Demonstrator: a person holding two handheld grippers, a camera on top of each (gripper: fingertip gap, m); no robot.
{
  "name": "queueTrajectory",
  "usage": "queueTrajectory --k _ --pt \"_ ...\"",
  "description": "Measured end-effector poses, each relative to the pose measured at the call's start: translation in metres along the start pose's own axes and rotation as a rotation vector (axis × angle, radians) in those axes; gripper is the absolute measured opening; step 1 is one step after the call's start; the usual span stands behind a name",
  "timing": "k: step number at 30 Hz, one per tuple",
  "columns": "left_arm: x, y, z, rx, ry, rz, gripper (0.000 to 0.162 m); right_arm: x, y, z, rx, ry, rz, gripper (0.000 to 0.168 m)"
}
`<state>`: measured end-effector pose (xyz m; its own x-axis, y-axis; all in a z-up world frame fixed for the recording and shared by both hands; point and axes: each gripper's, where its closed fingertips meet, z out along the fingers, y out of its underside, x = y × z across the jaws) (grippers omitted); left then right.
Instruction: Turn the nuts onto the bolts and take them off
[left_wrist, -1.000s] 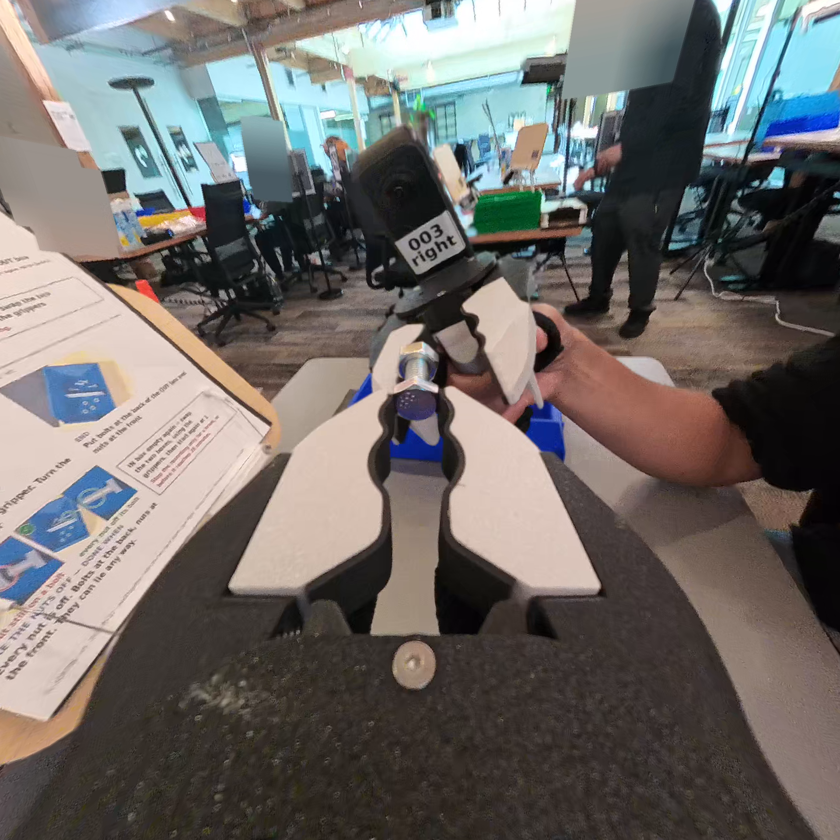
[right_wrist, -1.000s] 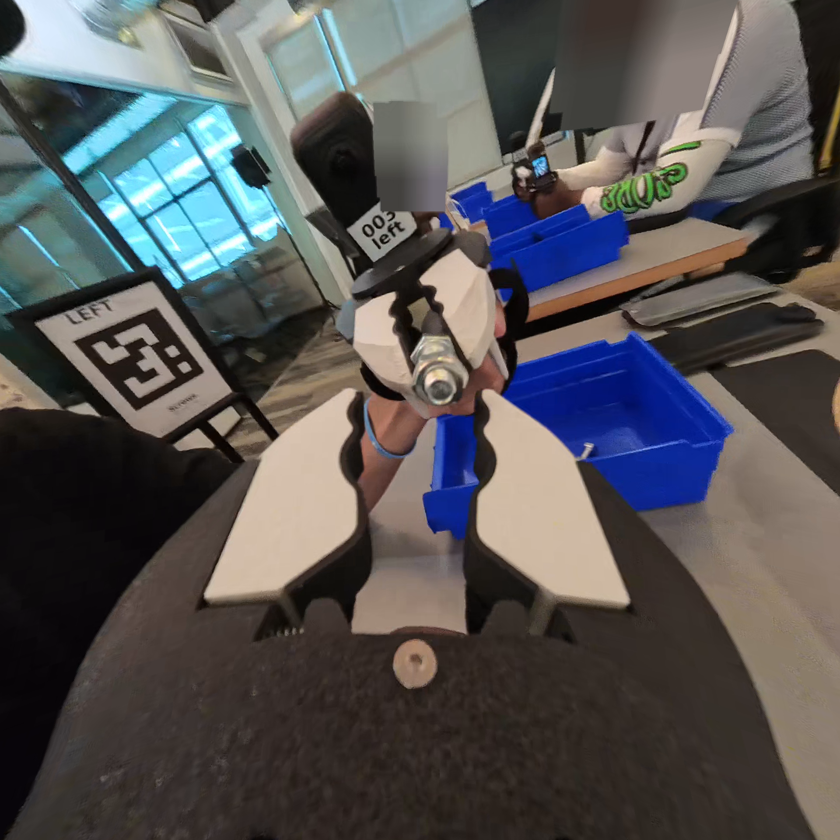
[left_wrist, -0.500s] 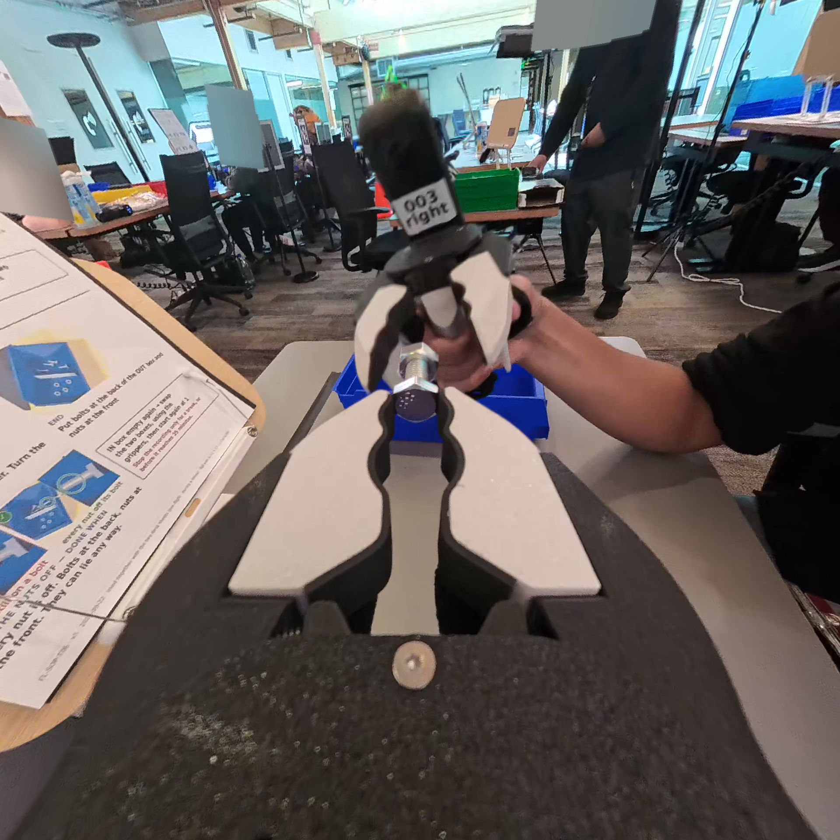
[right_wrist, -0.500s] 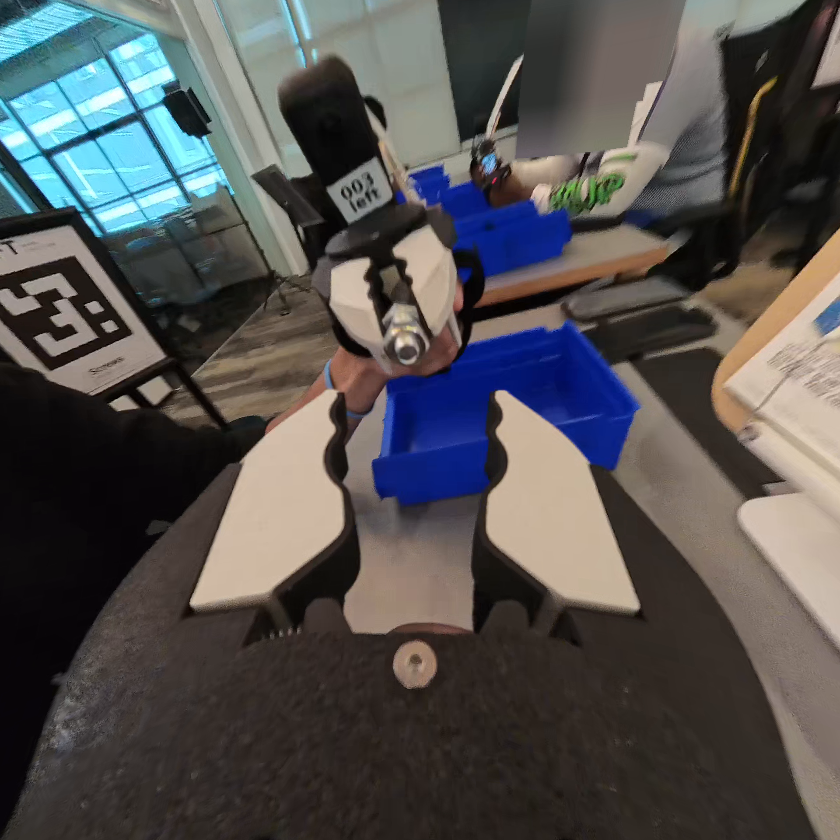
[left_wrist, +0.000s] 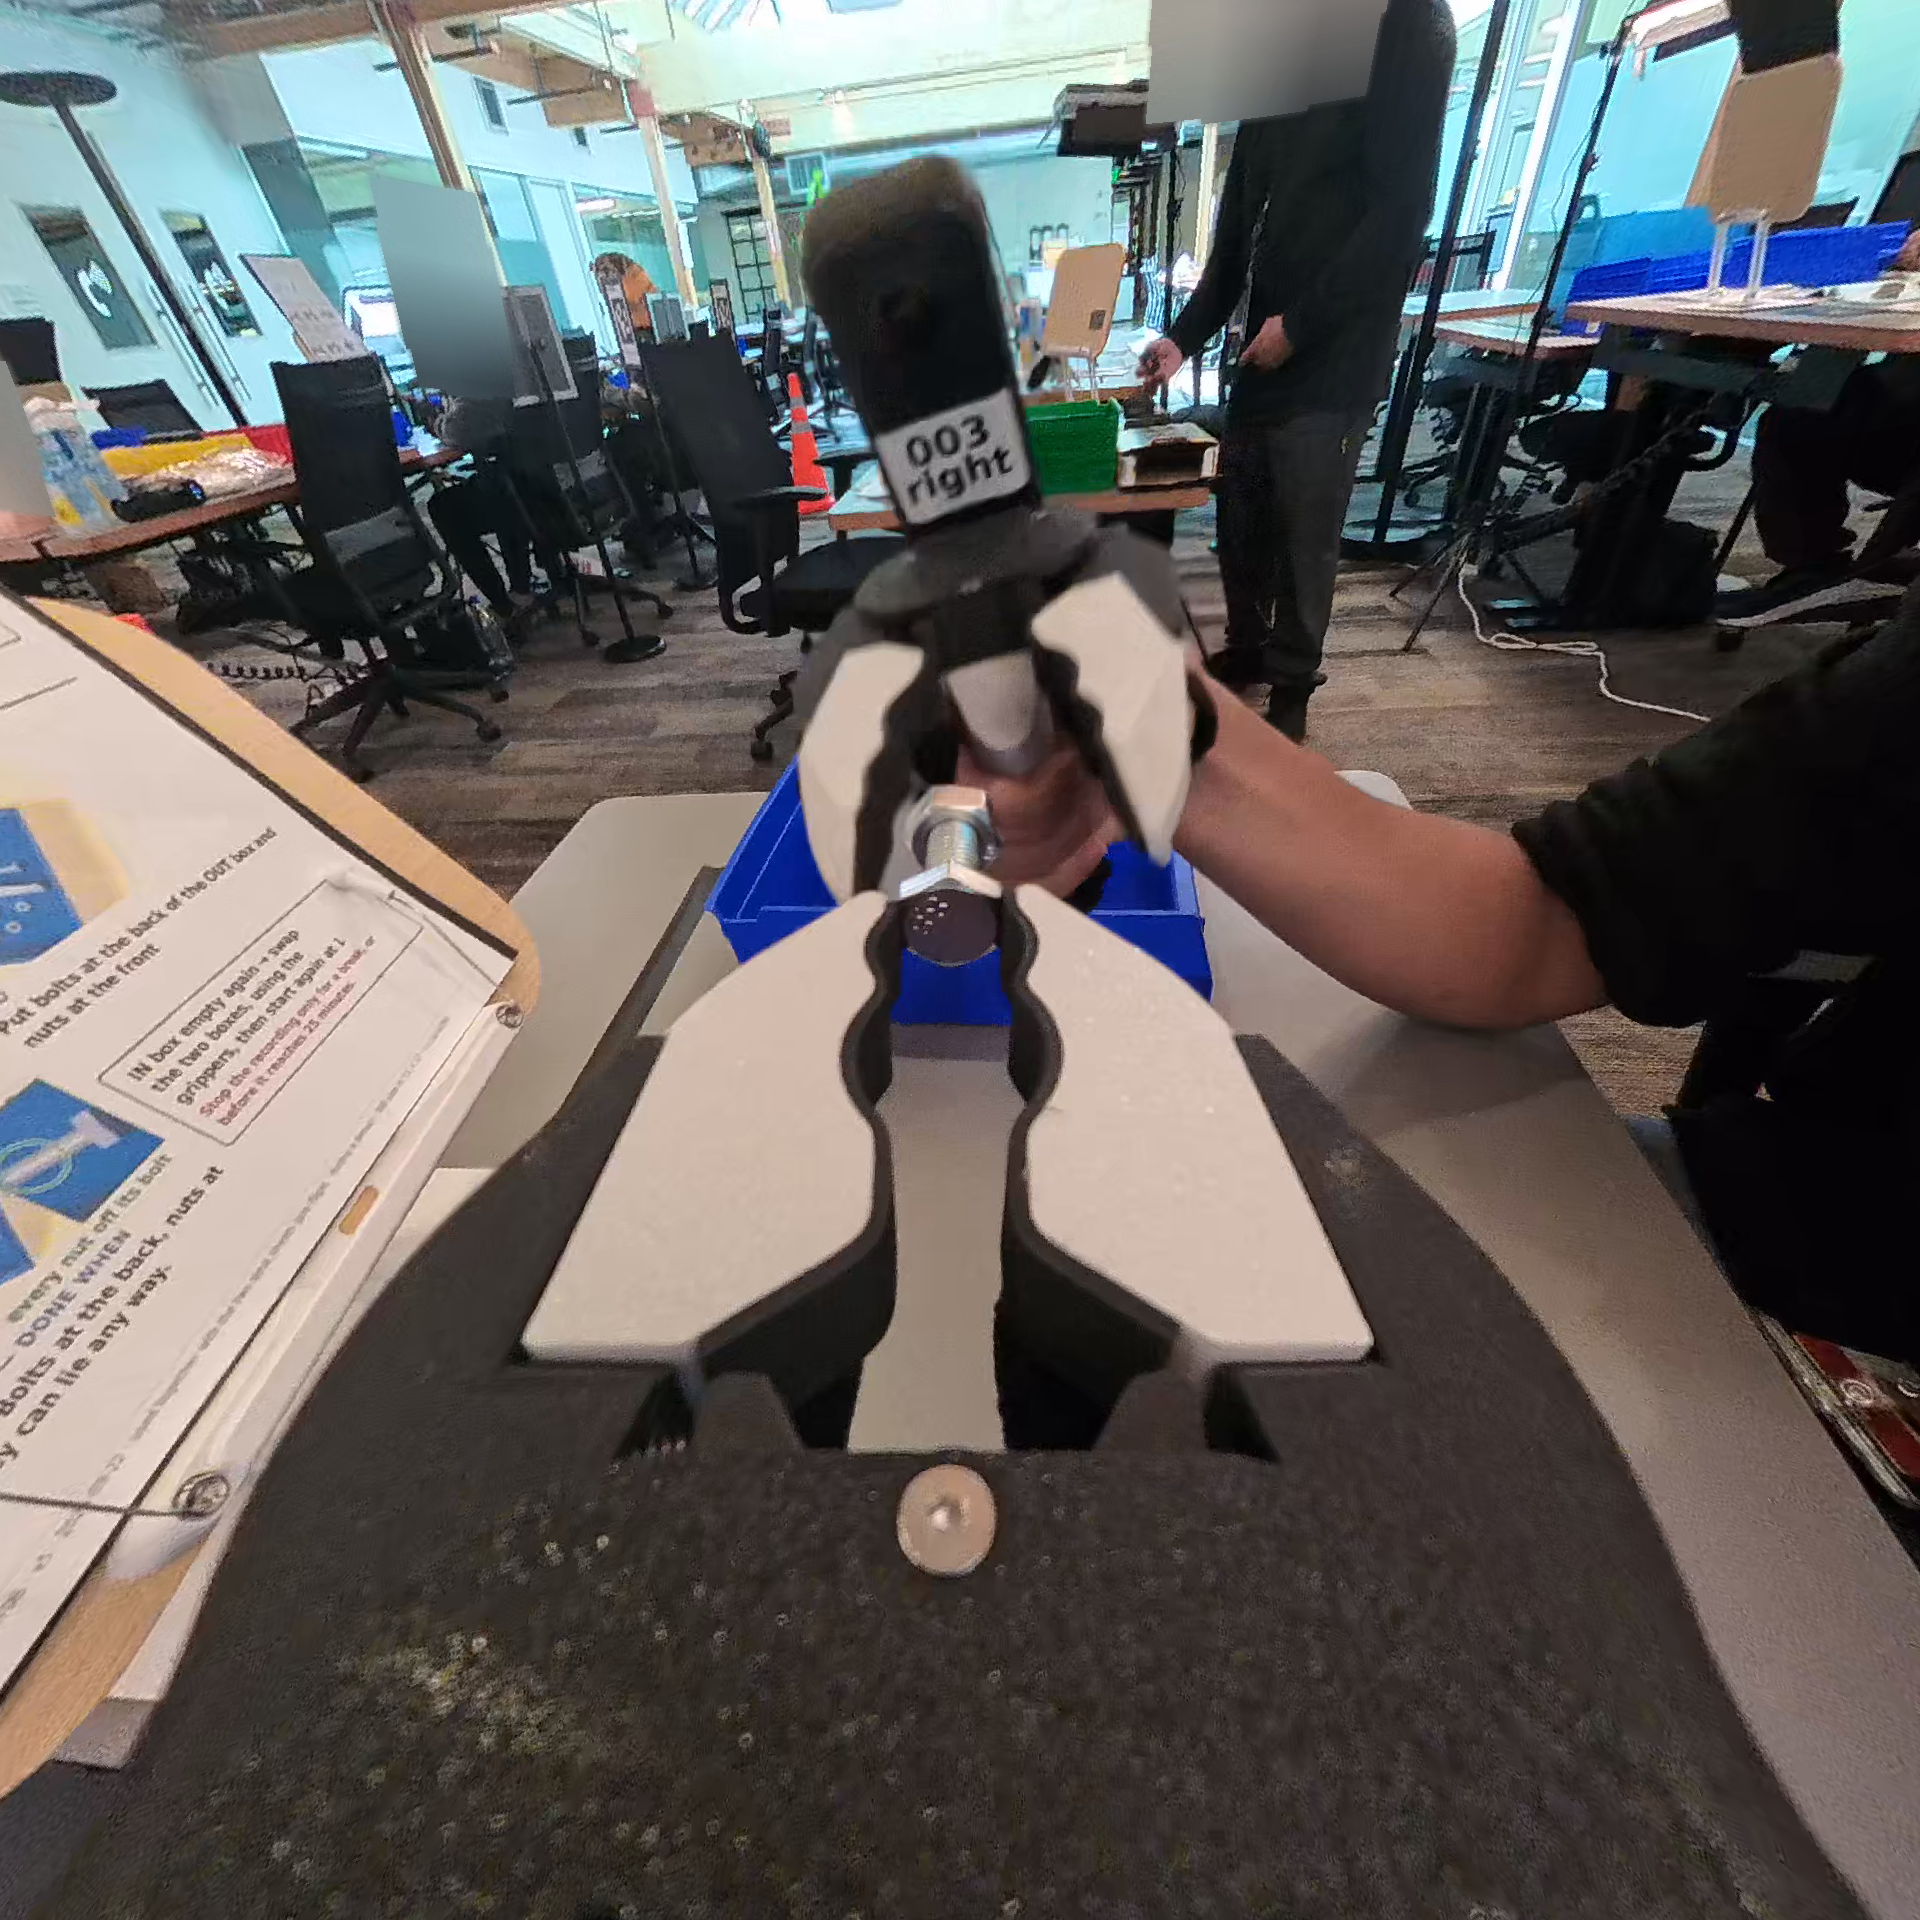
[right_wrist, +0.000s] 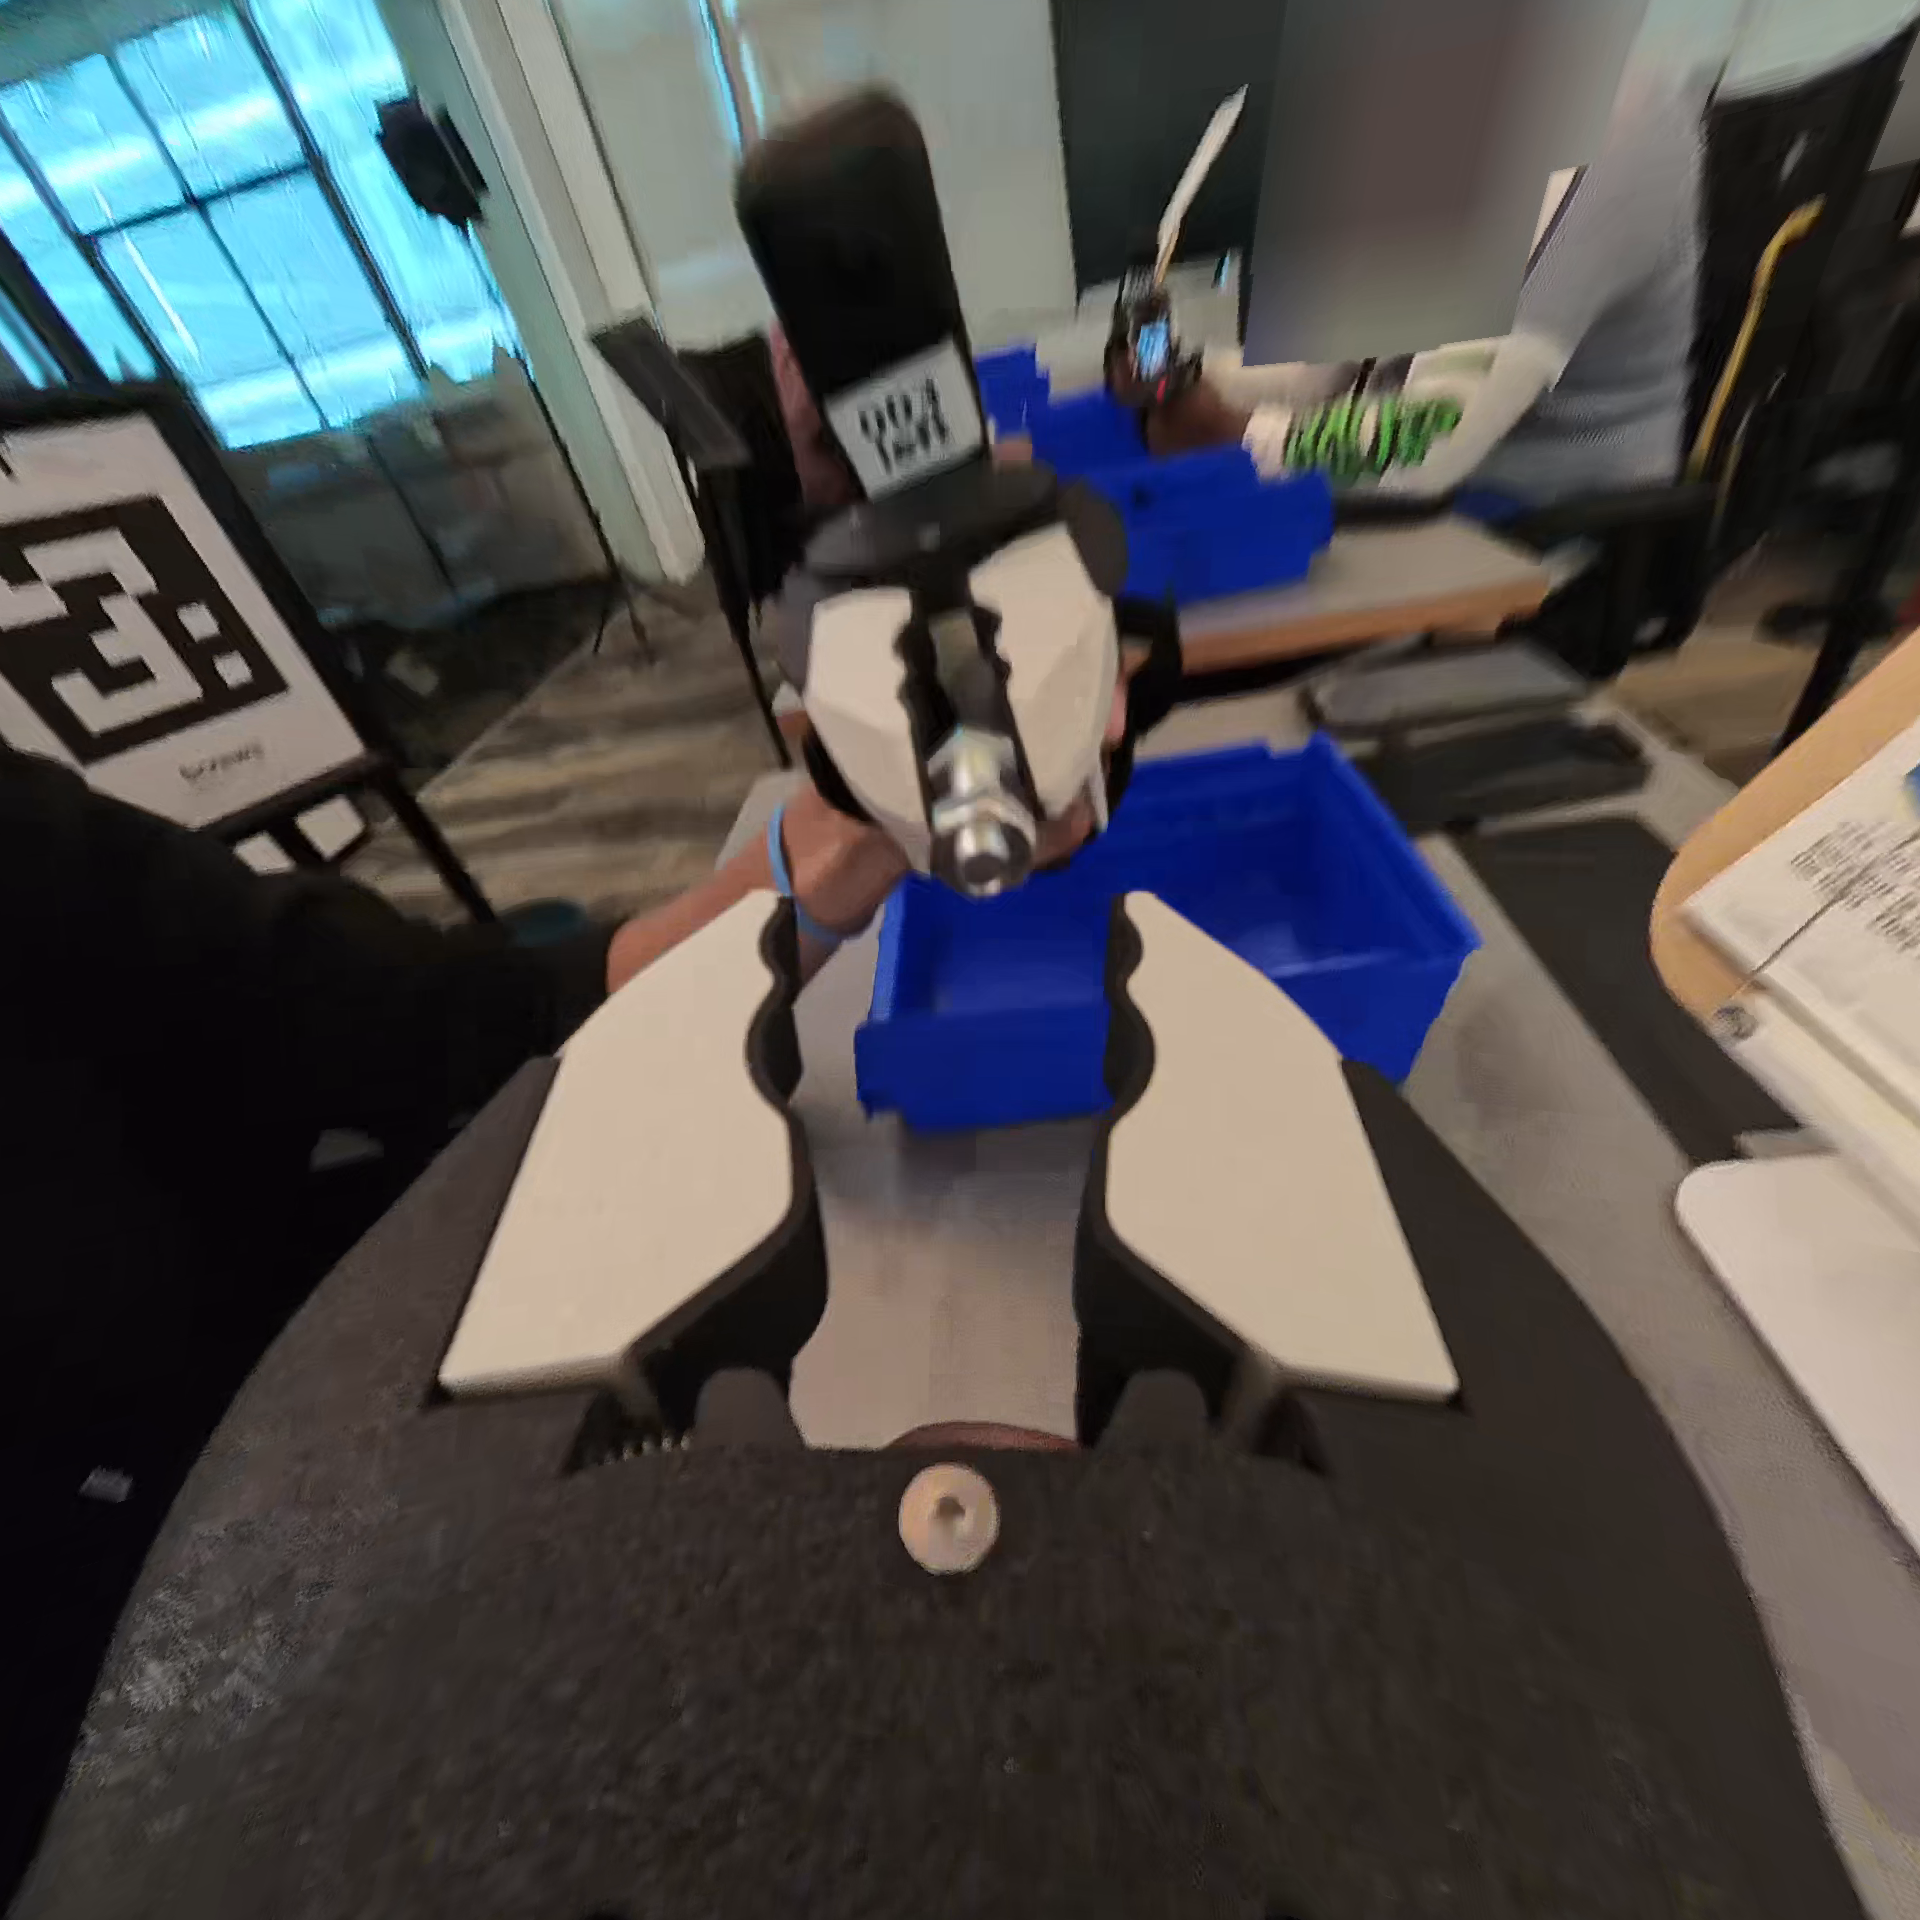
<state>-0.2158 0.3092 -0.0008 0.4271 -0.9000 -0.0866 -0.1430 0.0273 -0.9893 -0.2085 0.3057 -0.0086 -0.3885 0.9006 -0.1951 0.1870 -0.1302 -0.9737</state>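
Bolt (left_wrist: 948, 914) head visible left view only.

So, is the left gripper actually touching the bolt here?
Touching. The left wrist view shows the left gripper closed on the head of the bolt, with no gap on either side. The right wrist view, though blurred, shows the same clamp.

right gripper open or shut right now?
Open. In its own view the right gripper has its fingers spread wide with nothing between them; the bolt sits ahead in the left gripper.
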Motion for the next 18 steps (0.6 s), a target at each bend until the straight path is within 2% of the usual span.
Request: queueTrajectory --k 2,4,5,7,9,11,14,16,17,18 --pt "0.002 0.0 0.001 -0.006 0.003 0.007 0.016 -0.006 -0.002 0.006 0.025 -0.039 -0.034 0.051" --pt "0.002 0.001 0.002 -0.002 0.016 -0.001 0.016 -0.02 -0.021 0.005 0.117 -0.071 -0.081 0.059" --pt "-0.002 0.004 0.002 -0.013 -0.002 -0.007 0.016 -0.029 -0.033 0.0 0.175 -0.096 -0.123 0.052" --pt "-0.007 0.011 0.002 -0.048 -0.025 -0.009 0.017 -0.035 -0.054 -0.013 0.296 -0.058 -0.181 0.058" --pt "-0.005 0.006 0.002 -0.018 -0.01 -0.011 0.016 -0.022 -0.048 -0.017 0.249 0.012 -0.165 0.056" --pt "0.001 0.0 0.001 0.008 0.016 -0.009 0.016 -0.003 -0.024 -0.011 0.124 0.057 -0.105 0.059" --pt "0.003 -0.001 0.002 0.0 0.012 0.008 0.016 0.009 0.014 0.005 -0.049 0.016 0.013 0.062" --pt "0.002 0.001 0.003 -0.004 0.009 0.005 0.016 -0.006 0.004 0.01 0.006 -0.071 -0.002 0.056" --pt "0.001 0.004 0.004 -0.013 0.007 0.003 0.017 -0.015 -0.011 0.007 0.074 -0.088 -0.04 0.063" --pt "-0.001 0.005 0.004 -0.014 0.002 -0.002 0.017 -0.021 -0.026 0.002 0.147 -0.082 -0.098 0.056"
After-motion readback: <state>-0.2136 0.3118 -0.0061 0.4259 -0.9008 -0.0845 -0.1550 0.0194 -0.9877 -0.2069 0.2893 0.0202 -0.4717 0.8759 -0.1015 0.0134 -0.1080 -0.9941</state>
